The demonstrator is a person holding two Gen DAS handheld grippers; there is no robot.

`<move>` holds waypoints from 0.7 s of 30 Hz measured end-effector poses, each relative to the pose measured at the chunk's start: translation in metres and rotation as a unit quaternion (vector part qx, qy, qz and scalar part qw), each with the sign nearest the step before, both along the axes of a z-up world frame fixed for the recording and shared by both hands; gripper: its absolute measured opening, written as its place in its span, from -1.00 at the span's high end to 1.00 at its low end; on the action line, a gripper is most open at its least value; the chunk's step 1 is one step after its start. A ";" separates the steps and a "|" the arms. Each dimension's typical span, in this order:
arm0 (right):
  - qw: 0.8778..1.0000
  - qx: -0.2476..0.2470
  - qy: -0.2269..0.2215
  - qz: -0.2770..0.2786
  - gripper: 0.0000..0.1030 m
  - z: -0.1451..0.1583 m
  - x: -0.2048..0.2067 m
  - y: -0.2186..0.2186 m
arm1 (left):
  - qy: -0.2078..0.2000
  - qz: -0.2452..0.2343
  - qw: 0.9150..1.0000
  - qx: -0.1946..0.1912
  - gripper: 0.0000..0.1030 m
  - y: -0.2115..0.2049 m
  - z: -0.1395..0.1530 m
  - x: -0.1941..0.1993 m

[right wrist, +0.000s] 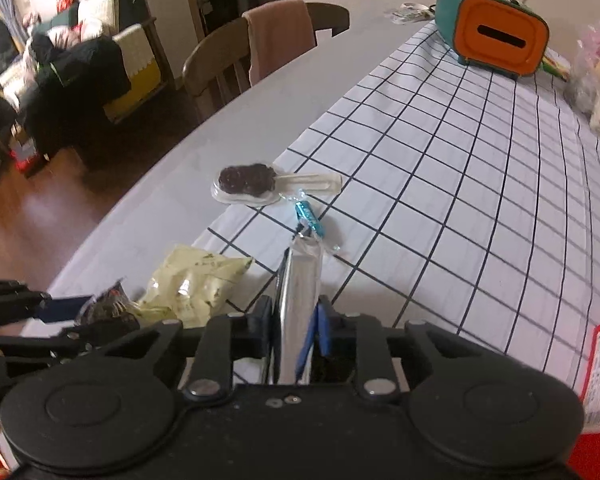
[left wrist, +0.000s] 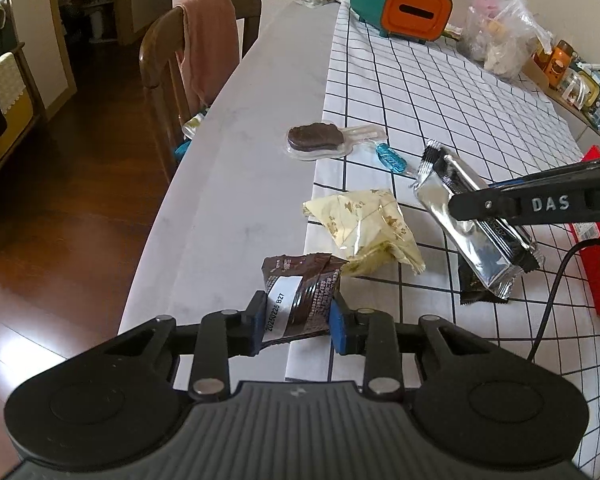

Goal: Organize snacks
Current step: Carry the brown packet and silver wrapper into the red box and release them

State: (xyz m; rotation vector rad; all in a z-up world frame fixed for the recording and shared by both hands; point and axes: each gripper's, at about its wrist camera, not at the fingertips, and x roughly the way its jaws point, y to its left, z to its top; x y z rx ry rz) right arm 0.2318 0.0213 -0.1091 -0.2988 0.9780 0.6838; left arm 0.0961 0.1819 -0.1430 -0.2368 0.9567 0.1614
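My left gripper (left wrist: 296, 320) is shut on a brown snack packet (left wrist: 300, 292) with a white date label, held just above the table's near edge. My right gripper (right wrist: 294, 320) is shut on a silver and black snack bar (right wrist: 300, 296), which it holds edge-up; in the left wrist view the bar (left wrist: 472, 220) hangs above the cloth under the right gripper's fingers (left wrist: 500, 204). A pale yellow packet (left wrist: 364, 232) lies between them. A chocolate ice-cream-shaped snack in clear wrap (left wrist: 320, 140) and a blue wrapped candy (left wrist: 390, 158) lie farther off.
A checked cloth (left wrist: 440, 120) covers the white table (left wrist: 240, 160). A green and orange box (left wrist: 400, 4), a clear bag (left wrist: 496, 36) and jars stand at the far end. A red box (left wrist: 596, 268) lies at right, with a dark packet (left wrist: 476, 292) beside a black cable. A chair with a pink towel (left wrist: 208, 44) stands at left.
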 end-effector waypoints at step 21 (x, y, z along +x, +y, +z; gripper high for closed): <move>0.994 0.084 -0.039 -0.058 0.65 0.082 -0.044 -0.115 | -0.044 -0.052 0.998 -0.014 0.40 -0.064 0.070 -0.005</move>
